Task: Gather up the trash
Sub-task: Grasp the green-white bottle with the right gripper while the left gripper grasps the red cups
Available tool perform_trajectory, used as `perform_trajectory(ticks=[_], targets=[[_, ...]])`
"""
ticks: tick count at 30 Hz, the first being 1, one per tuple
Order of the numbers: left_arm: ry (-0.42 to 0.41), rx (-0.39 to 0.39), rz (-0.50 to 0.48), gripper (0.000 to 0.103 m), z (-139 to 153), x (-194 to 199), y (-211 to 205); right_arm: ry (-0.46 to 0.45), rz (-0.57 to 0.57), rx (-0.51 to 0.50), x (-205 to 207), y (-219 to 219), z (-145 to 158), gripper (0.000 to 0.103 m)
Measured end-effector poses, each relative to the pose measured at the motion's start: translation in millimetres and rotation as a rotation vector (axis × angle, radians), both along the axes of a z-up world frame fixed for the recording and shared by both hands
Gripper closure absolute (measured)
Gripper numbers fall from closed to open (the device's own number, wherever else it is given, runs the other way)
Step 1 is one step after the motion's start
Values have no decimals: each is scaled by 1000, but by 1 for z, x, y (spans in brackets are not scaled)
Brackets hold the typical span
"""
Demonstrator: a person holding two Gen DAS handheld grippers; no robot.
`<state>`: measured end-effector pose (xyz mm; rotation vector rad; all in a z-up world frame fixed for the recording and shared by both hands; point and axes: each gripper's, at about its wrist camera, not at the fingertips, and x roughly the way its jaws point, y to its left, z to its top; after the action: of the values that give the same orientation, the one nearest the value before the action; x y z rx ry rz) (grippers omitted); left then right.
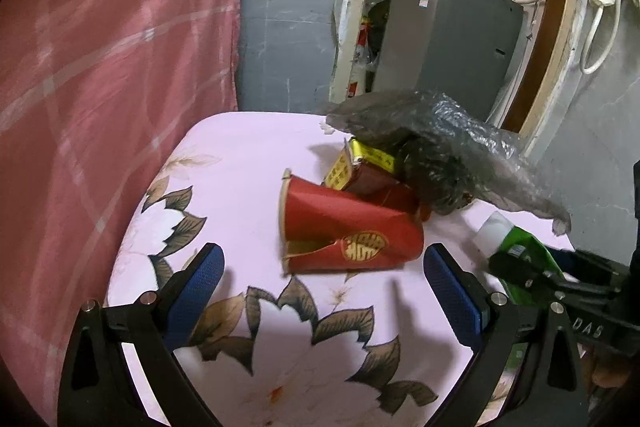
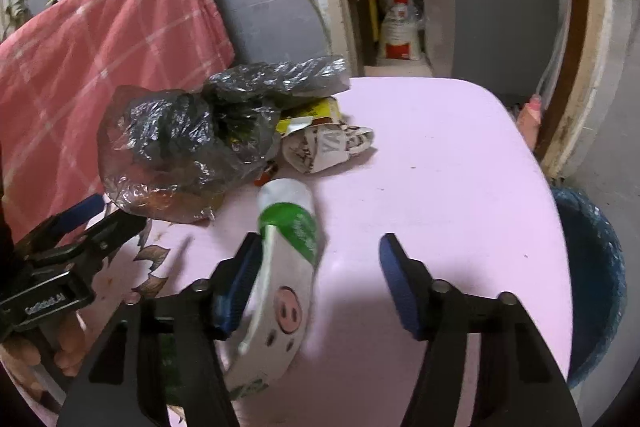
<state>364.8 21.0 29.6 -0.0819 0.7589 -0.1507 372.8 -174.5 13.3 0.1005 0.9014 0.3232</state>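
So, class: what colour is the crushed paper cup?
Red, with a gold emblem; clearest in the left wrist view.

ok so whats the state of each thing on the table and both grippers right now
red paper cup: on its side, crushed, rim torn
grey plastic bag: crumpled, lying over other trash
white and green pig-face carton: lying flat between the right gripper's fingers, touching the left pad only
crumpled printed paper wrapper: squashed, loose on table
left gripper: open, empty, near the cup
right gripper: open, not yet clamped
blue bin: beside table, open top
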Motion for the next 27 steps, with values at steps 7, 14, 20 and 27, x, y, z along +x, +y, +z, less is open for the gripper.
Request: perform_trajectory(ticks=[7,14,20,27], targets=[[-3,32,-20,5,-5,6,-16,19,11,35,1,-11,-6,83],[0,63,2,5,-10,16,-29,15,-13,76,0,-31,-10,84],[4,90,36,6,-12,26,-33,7,-11,101,0,-36,-10,84],[-3,54,48,25,-14,21,-28,0,-2,136,-4,-42,-11,84]])
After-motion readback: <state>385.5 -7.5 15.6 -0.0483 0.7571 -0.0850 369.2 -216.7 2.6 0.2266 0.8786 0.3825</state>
